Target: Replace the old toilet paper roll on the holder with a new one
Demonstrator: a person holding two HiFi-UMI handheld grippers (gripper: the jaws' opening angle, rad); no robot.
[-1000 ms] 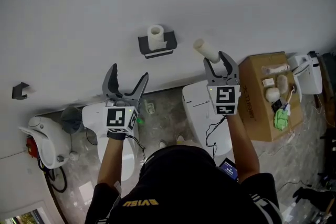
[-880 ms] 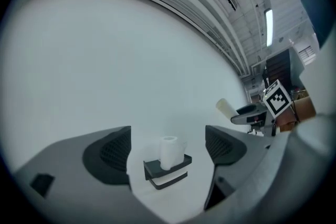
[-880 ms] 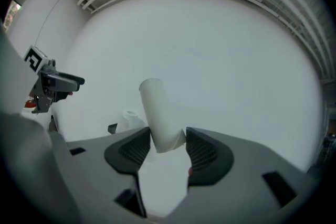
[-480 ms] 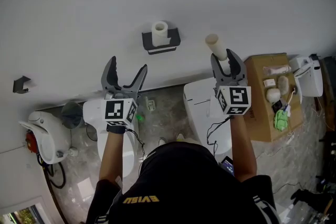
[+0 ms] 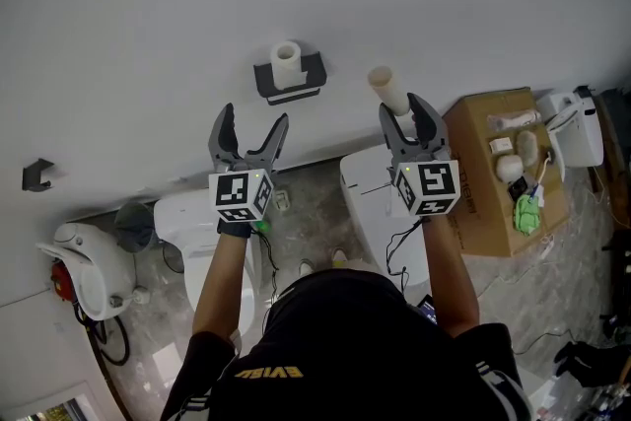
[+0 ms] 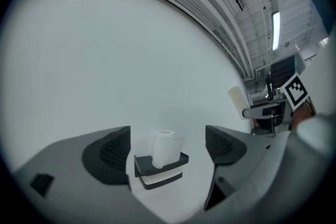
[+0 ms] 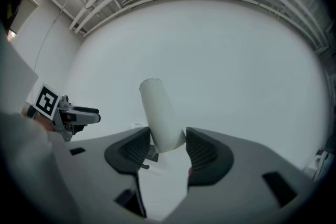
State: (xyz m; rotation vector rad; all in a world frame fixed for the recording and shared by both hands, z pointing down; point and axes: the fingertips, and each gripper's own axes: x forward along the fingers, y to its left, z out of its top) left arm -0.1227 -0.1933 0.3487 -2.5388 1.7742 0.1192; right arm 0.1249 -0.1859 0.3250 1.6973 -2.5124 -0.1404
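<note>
A black holder (image 5: 311, 72) is fixed to the white wall, and a small white roll (image 5: 286, 62) stands upright on it. My left gripper (image 5: 252, 120) is open and empty, below and slightly left of the holder. In the left gripper view the white roll (image 6: 164, 145) and the holder (image 6: 157, 168) show between my open left gripper's (image 6: 168, 136) jaws, farther off. My right gripper (image 5: 401, 110) is shut on a slim cream roll (image 5: 387, 89) that sticks out toward the wall, right of the holder. The right gripper view shows this cream roll (image 7: 160, 113) pinched between the pads.
Below the wall stand two white toilets (image 5: 373, 197) (image 5: 187, 217). A cardboard box (image 5: 483, 202) with small items on top is at the right, beside a white device (image 5: 577, 128). A small black bracket (image 5: 37, 173) is on the wall at the far left.
My left gripper has shifted to the right and closer to the holder. The right gripper has rolled a little, still holding the cream roll.
</note>
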